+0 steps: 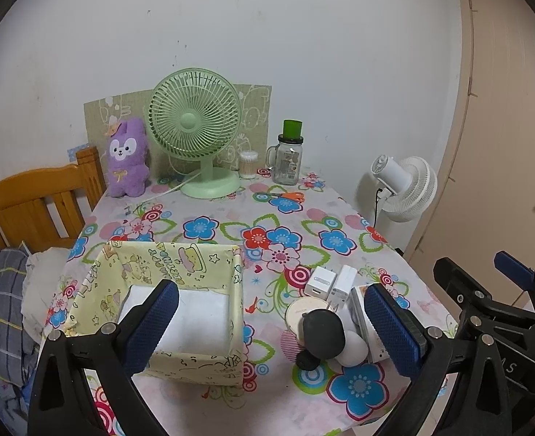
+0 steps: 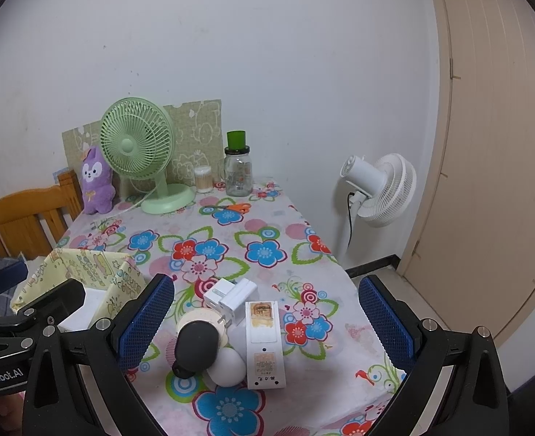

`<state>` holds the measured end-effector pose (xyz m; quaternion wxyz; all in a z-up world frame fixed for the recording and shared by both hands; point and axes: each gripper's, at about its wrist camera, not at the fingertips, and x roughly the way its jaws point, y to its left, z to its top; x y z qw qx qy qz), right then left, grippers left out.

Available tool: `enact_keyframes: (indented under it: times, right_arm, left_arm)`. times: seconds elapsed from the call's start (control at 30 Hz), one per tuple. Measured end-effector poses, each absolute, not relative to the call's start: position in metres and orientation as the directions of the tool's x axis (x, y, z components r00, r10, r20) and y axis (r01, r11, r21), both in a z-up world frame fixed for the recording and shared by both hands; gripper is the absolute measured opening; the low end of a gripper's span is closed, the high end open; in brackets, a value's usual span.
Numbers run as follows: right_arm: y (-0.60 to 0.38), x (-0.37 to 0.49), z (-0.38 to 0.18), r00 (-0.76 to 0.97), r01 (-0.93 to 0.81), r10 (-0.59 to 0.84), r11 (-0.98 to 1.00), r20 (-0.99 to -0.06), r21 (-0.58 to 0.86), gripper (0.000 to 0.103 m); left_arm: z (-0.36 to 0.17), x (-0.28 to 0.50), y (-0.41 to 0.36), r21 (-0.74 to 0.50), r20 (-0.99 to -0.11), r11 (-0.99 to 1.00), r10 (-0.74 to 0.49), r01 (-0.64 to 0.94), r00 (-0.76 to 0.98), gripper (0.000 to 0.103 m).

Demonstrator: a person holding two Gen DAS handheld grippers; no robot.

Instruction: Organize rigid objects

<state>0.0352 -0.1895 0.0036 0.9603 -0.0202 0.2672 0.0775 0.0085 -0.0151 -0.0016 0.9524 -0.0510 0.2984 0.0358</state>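
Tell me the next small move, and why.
Probably lower the right gripper onto the white box. Its jaws are open and empty, the box lies between them on top of the pile, and the yellow bin holds nothing from that pile yet.

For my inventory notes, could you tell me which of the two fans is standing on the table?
The green fan, on its round base beside the purple plush toy; the white fan stands on the floor beyond the table edge.
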Motion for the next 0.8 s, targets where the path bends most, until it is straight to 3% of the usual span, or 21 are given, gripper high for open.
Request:
enact_keyframes:
  times: [0.27, 0.8]
  right_arm:
    - [-0.191, 0.038, 0.002, 0.842, -0.156, 0.139, 0.988, -0.521, 0.011, 0.102]
    - [-0.2, 0.064, -0.015, 0.819, -0.145, 0.13, 0.989, -0.56, 0.018, 0.099]
  left_arm:
    - [-0.002, 0.009, -0.017, -0.069, -0.562, 0.993, 0.041, -0.097, 0.826, 0.103]
    - [-0.024, 0.032, -0.033, -0.043, -0.596, 0.995, 0.046, -0.089, 0.802, 0.088]
